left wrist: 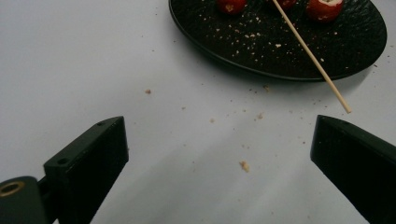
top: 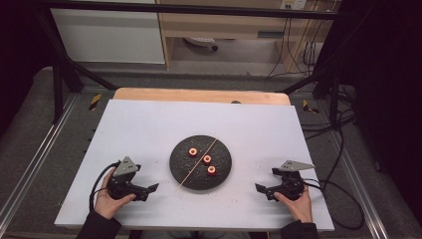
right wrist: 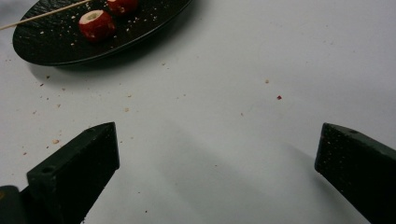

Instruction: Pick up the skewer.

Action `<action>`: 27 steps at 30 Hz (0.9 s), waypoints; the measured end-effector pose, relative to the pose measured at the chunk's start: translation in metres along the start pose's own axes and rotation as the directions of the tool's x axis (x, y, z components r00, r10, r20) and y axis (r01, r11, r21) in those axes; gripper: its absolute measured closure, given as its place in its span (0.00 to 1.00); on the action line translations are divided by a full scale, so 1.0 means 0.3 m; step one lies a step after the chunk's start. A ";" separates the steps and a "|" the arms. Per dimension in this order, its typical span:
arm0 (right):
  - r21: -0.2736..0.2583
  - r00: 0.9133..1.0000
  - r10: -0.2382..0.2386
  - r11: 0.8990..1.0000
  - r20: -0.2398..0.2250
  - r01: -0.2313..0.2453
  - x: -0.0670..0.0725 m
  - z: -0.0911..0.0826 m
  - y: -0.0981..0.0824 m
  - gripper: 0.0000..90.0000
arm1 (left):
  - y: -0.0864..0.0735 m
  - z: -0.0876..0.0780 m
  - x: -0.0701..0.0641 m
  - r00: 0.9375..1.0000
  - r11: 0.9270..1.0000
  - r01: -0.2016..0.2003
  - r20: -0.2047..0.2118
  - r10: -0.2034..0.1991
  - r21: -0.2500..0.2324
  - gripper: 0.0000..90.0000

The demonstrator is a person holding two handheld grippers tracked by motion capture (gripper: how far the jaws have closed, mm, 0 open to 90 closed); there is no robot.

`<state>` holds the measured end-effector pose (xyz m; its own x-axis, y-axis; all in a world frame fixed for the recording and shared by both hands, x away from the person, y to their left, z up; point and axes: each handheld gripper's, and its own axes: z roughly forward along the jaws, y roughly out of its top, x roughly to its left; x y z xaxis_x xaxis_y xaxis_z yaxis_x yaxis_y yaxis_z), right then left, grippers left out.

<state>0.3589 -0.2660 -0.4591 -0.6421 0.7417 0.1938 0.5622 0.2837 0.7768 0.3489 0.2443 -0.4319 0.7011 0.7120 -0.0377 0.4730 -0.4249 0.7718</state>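
Note:
A round black plate (top: 224, 172) lies in the middle of the white table. On it rest three red cored fruit pieces (top: 207, 159) and a thin wooden skewer (top: 198, 163) laid diagonally, its near end poking past the plate's rim (left wrist: 343, 106). My left gripper (top: 149, 191) sits on the table to the plate's left, open, nothing between its jaws. My right gripper (top: 263, 190) rests to the plate's right, open and empty as well. The plate (left wrist: 261, 51) fills the top of the left gripper view; a red piece (right wrist: 95, 24) sits on the plate (right wrist: 56, 44) in the right gripper view.
Crumbs (left wrist: 243, 164) are scattered over the white table top (top: 149, 129) near the plate. Black frame struts (top: 59, 74) stand at the back corners, and cables (top: 338, 149) trail along the right side.

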 end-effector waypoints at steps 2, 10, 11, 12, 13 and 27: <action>0.001 1.000 -0.002 1.000 -0.001 0.002 0.000 0.000 0.000 0.01 | 0.011 0.004 -0.007 1.000 1.000 -0.005 0.000 0.005 0.004 0.04; -0.001 1.000 -0.001 1.000 0.000 0.001 0.000 0.000 0.000 0.01 | 0.061 0.024 -0.034 1.000 1.000 -0.022 -0.009 0.022 0.018 0.04; -0.001 1.000 -0.001 1.000 0.000 0.001 0.000 0.000 0.000 0.01 | 0.067 0.027 -0.038 1.000 1.000 -0.022 -0.008 0.022 0.017 0.04; 0.000 1.000 -0.003 1.000 0.001 0.003 0.000 0.000 0.000 0.01 | 0.072 0.030 -0.042 1.000 1.000 -0.020 -0.007 0.021 0.016 0.04; 0.001 1.000 -0.001 1.000 0.001 0.001 0.000 0.000 0.000 0.01 | 0.078 0.033 -0.045 1.000 1.000 -0.020 -0.005 0.020 0.017 0.04; 0.003 1.000 -0.005 1.000 0.000 0.005 -0.001 0.001 0.000 0.01 | 0.156 0.089 -0.096 1.000 0.999 -0.020 0.000 0.020 0.043 0.05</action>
<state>0.3591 -0.2661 -0.4593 -0.6449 0.7403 0.1900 0.5606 0.2892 0.7759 0.3651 0.1889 -0.4116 0.7108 0.7031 -0.0223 0.4812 -0.4629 0.7444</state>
